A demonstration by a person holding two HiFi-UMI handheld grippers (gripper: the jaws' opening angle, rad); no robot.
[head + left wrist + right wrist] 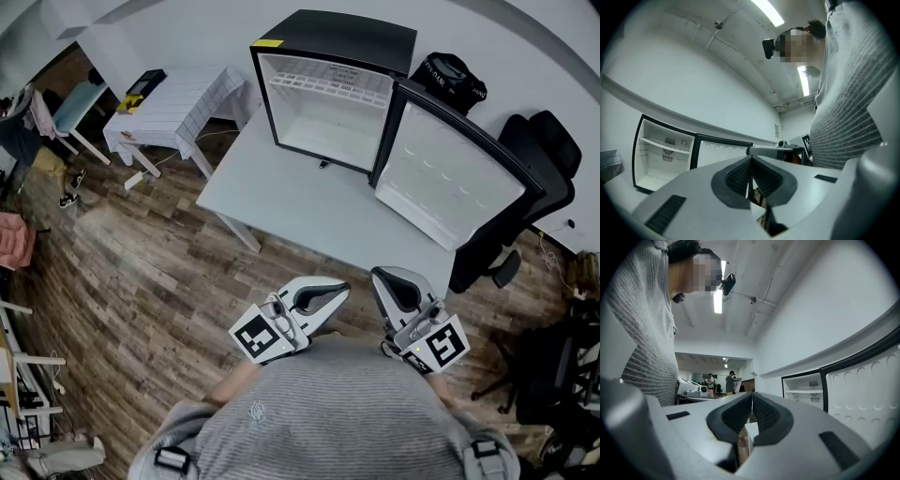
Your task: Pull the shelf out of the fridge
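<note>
A small black fridge (328,37) stands on a pale table (300,211) with its door (455,178) swung open to the right. A white wire shelf (328,91) sits high inside it. Both grippers hang close to my body, short of the table's near edge and far from the fridge. My left gripper (336,292) is shut with nothing between its pads, and so is my right gripper (382,278). In the left gripper view the fridge (642,140) and its shelf (665,144) show beyond the shut gripper (751,161). In the right gripper view the shelf (804,391) shows beyond the shut gripper (752,397).
A small table with a white checked cloth (178,98) stands left of the fridge table. A black bag (455,80) and a black office chair (539,159) are to the right. Wooden floor (141,262) lies on my left. Two people (731,380) stand far off in the room.
</note>
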